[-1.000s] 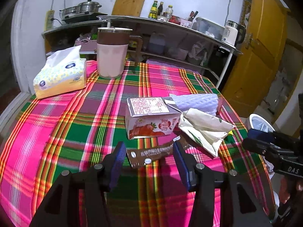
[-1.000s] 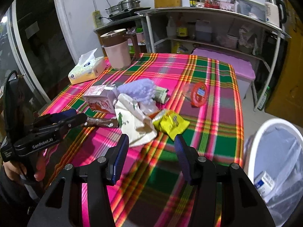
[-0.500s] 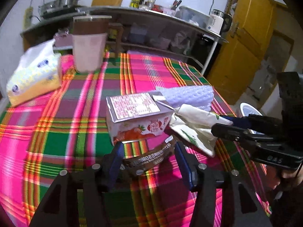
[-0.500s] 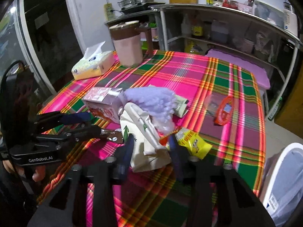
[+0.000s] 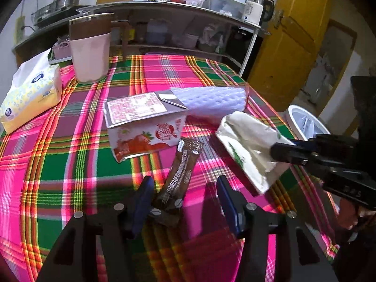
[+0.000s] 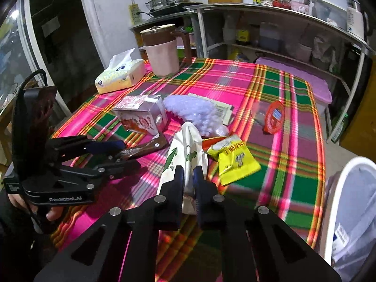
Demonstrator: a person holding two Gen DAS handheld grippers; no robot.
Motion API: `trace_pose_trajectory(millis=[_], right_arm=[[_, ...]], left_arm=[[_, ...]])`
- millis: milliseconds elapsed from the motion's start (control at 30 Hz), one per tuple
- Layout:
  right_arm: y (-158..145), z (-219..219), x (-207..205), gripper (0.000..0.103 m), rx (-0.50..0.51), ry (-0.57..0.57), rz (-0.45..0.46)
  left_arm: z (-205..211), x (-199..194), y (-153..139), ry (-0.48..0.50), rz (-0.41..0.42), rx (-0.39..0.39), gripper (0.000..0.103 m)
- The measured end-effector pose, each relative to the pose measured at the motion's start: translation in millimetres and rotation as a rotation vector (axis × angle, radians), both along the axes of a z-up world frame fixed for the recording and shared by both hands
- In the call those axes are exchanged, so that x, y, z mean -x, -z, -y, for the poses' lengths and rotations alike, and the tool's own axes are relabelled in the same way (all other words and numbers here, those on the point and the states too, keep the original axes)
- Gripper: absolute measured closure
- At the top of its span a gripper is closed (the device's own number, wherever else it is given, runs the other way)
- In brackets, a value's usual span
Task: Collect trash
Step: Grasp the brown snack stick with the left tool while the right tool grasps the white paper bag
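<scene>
A: Where is the white paper bag (image 6: 188, 155) and how is it expected to handle?

B: It is pinched at its near end by the closed jaws of the right gripper (image 6: 188, 178), at the near right of the plaid table (image 6: 293, 87). It is judged light, soft and crushable.

A: And the brown sachet (image 5: 181, 171)?

B: It is straddled by the open left gripper (image 5: 184, 196), not yet clamped; a thin, slippery film is expected, best taken mid-length. The white bin (image 6: 352, 202) is seen far right.

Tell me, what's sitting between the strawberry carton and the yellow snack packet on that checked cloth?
In the right wrist view, a purple foam net and the white paper bag pinched by the right gripper lie between the strawberry carton and the yellow packet.
</scene>
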State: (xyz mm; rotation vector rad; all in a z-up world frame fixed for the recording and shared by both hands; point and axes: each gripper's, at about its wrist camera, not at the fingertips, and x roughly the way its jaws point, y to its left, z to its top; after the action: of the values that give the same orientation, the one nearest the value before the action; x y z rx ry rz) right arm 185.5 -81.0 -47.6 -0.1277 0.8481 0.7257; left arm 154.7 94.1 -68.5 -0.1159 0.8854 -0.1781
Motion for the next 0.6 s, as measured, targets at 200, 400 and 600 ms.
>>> trace_pose_trajectory(millis=[200, 400, 600], right_arm=[[-1, 17, 11, 0.094, -0.012, 0.050, -0.010], [-10, 31, 23, 0.094, -0.034, 0.079, 0.007], [-17, 46, 31, 0.095, -0.051, 0.103, 0.022]], left_arm=[[18, 0, 1, -0.045, -0.001, -0.158, 0.072], [26, 7, 0, -0.055, 0.002, -0.161, 0.082], [39, 23, -7, -0.059, 0.032, -0.119, 0.084]])
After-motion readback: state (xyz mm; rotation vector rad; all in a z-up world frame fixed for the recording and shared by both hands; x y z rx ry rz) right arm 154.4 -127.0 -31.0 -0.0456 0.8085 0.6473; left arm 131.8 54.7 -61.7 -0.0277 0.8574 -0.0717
